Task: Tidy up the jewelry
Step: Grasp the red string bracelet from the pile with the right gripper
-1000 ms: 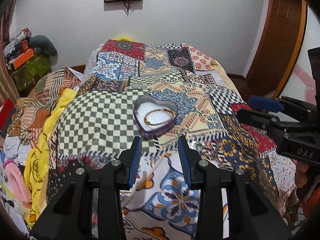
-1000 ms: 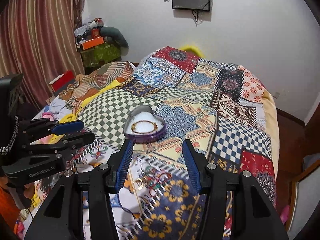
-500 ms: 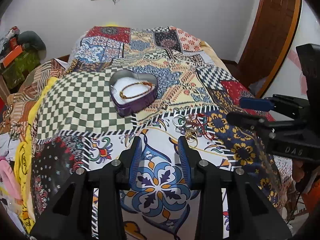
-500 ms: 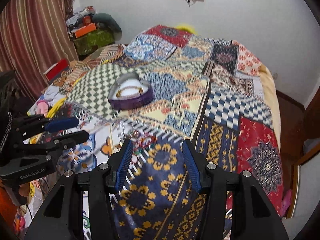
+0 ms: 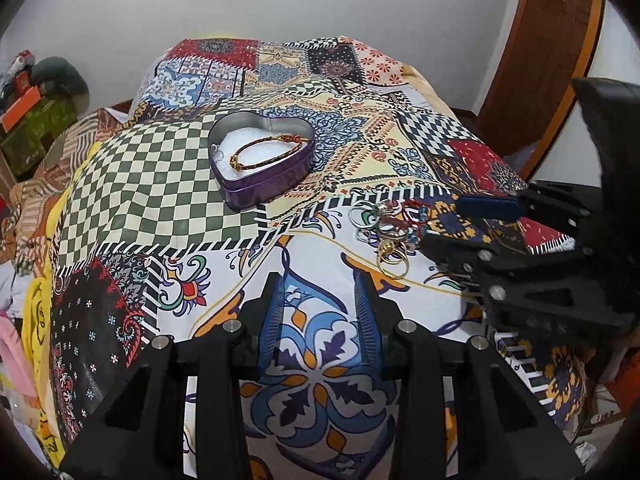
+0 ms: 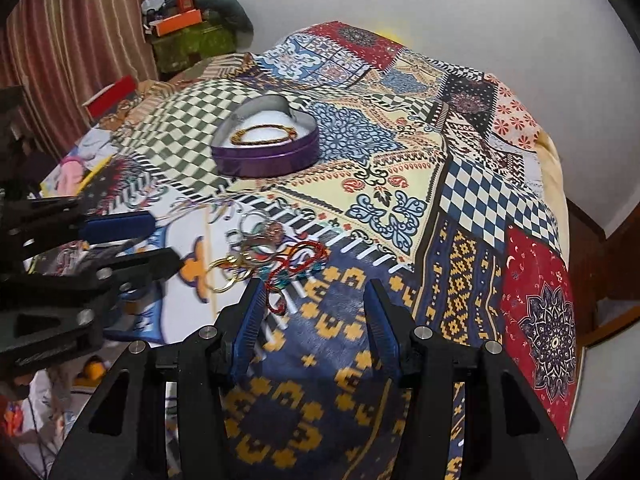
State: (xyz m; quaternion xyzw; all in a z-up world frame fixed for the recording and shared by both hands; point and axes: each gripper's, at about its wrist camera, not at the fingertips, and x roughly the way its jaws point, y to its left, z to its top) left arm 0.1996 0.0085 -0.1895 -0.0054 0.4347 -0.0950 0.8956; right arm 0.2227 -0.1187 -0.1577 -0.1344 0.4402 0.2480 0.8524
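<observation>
A purple heart-shaped tin [image 5: 262, 188] [image 6: 266, 156] sits on the patchwork bedspread and holds a gold-and-brown braided bracelet [image 5: 264, 152] [image 6: 264, 134] on white padding. A loose pile of rings and bangles [image 5: 386, 232] [image 6: 260, 252], with a red cord bracelet [image 6: 300, 260], lies on the bedspread nearer than the tin. My left gripper [image 5: 320, 304] is open and empty, left of the pile. My right gripper [image 6: 316, 308] is open and empty, just short of the pile, with the red cord by its left finger. Each gripper shows in the other's view [image 5: 480, 224] [image 6: 120, 244].
The bed's right edge [image 6: 560, 240] drops to a wooden floor and door frame [image 5: 552, 60]. Clothes and boxes [image 6: 188, 36] are heaped at the left beside a striped curtain [image 6: 80, 40]. A white wall with a mounted screen stands behind the bed.
Both grippers have come down and closer to the bedspread. The jewelry pile and the tin now look larger and nearer. Both stay open and empty.
</observation>
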